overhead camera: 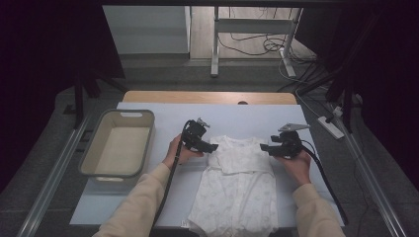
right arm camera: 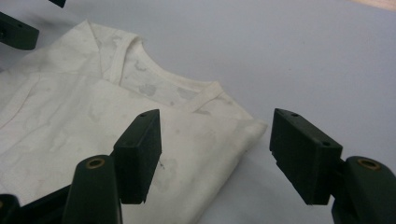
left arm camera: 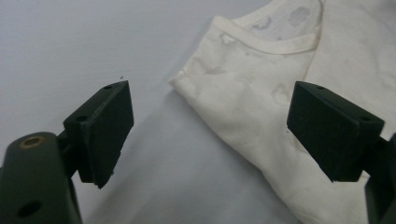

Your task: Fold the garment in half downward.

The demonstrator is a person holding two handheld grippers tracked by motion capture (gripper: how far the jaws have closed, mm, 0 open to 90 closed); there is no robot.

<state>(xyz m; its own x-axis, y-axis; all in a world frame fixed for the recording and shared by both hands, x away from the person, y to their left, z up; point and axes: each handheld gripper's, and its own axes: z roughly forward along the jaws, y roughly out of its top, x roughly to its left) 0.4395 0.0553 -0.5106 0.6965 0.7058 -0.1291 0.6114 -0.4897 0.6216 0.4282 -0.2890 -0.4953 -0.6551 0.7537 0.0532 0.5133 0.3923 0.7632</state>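
A white baby garment (overhead camera: 237, 185) with a faint print lies flat on the pale table cover, neckline away from the person. My left gripper (overhead camera: 213, 146) hovers at its left shoulder corner (left arm camera: 187, 79), jaws wide apart with nothing between them. My right gripper (overhead camera: 263, 146) hangs at the right shoulder corner (right arm camera: 252, 127), jaws also apart and empty. In the left gripper view (left arm camera: 210, 133) the garment's edge (left arm camera: 261, 116) runs between the two pads. In the right gripper view (right arm camera: 215, 156) the folded corner sits between the jaws, untouched.
A grey plastic basin (overhead camera: 118, 143) stands at the left of the table cover (overhead camera: 257, 116). Beyond the table's wooden far edge (overhead camera: 207, 97) stand a metal frame (overhead camera: 215, 44) and loose cables on the floor.
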